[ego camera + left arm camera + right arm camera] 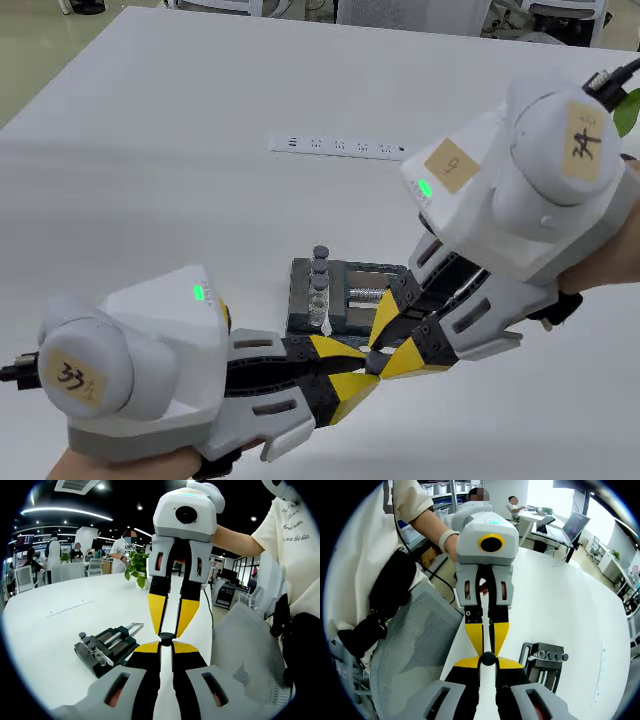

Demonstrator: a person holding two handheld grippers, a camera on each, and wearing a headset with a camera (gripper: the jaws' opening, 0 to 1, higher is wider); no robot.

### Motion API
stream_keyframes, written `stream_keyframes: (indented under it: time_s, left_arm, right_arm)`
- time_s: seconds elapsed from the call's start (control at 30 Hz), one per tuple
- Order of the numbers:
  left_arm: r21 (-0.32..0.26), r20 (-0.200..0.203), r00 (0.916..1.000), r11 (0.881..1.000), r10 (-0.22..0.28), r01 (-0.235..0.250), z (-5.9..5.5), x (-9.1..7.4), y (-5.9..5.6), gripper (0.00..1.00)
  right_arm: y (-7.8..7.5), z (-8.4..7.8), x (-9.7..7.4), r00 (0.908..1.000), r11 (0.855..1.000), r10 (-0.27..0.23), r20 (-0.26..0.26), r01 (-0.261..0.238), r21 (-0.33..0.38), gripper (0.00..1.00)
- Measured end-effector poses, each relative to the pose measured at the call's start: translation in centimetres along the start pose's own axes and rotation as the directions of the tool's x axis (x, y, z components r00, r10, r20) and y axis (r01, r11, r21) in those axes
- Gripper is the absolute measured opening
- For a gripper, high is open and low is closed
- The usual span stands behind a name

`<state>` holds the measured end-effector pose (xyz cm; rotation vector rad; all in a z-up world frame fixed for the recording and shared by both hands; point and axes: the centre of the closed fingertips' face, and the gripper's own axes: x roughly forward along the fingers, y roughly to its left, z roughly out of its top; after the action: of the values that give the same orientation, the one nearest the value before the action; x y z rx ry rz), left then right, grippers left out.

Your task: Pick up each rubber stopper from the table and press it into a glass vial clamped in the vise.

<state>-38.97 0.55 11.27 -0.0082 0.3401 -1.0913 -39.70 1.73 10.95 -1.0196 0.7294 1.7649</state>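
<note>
Rubber stopper (488,658) handover near vise (345,290)
Left gripper (166,647), right gripper (488,664) both pinched shut on it, tip to tip; I'd release one slowly.

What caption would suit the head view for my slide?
Left gripper and right gripper meet tip to tip beside a vise holding stoppered glass vials on a white table.

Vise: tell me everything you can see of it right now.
The vise is a small, dark, metal-looking block with a bright threaded screw running along its middle. It sits flat on the white table. It clamps a short row of upright clear glass vials, topped with grey stoppers. In the left gripper view it stands apart from the hand-held gripper tips; only table and vials visibly touch it.
</note>
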Motion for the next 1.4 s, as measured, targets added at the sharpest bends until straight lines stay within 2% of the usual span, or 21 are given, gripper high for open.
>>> stream_keyframes:
  time_s: [0.17,0.27,0.4,0.6,0.63,0.7,0.87,0.9,1.0,1.1,1.4]
  left_arm:
    - [-0.008,0.003,1.0000,1.000,0.007,-0.007,-0.1,-0.1,0.3,0.04]
    - [-0.013,0.006,0.9999,1.000,0.009,-0.008,-0.1,-0.1,0.3,0.09]
    - [-0.019,-0.005,0.9993,0.999,0.037,-0.037,-0.5,0.0,0.6,0.23]
    - [-0.035,-0.008,0.9976,0.997,0.069,-0.069,-0.8,-0.3,1.2,0.36]
    - [-0.040,-0.012,0.9962,0.995,0.087,-0.087,-1.0,-0.4,1.5,0.38]
    - [-0.040,-0.015,0.9943,0.994,0.106,-0.106,-1.1,-0.5,1.8,0.46]
    - [-0.056,-0.024,0.9847,0.983,0.172,-0.173,-1.5,-1.1,3.1,0.63]
    - [-0.067,-0.037,0.9778,0.976,0.206,-0.208,-1.8,-1.4,3.7,0.69]
    - [-0.085,-0.046,0.9683,0.965,0.245,-0.249,-2.3,-1.9,4.6,0.84]
    - [-0.104,-0.057,0.9600,0.955,0.274,-0.279,-2.7,-2.5,5.2,0.91]
    - [-0.124,-0.074,0.9396,0.932,0.334,-0.341,-3.6,-4.3,7.0,0.97]
  right_arm:
    - [-0.2,0.1,0.1,1.0000,1.000,-0.003,0.003,0.003,0.004,0.06]
    - [-0.5,0.0,0.1,0.9999,1.000,-0.014,0.001,0.014,0.005,0.06]
    - [-0.8,-0.1,0.1,0.9997,1.000,-0.024,-0.002,0.024,0.009,0.06]
    - [-0.9,-0.5,0.1,0.9996,1.000,-0.024,-0.012,0.024,0.015,0.06]
    - [-0.9,-0.5,0.1,0.9996,1.000,-0.022,-0.015,0.022,0.016,0.06]
    - [-0.9,-0.6,0.1,0.9996,1.000,-0.021,-0.017,0.022,0.017,0.06]
    - [-1.0,-0.8,0.2,0.9996,1.000,-0.019,-0.021,0.020,0.020,0.06]
    - [-1.0,-0.7,0.3,0.9996,1.000,-0.020,-0.021,0.021,0.020,0.06]
    - [-1.1,-0.8,0.3,0.9995,1.000,-0.020,-0.025,0.020,0.019,0.06]
    - [-1.2,-0.9,0.4,0.9994,1.000,-0.018,-0.029,0.019,0.021,0.06]
    - [-1.6,-1.3,0.7,0.9989,1.000,-0.016,-0.045,0.017,0.021,0.06]
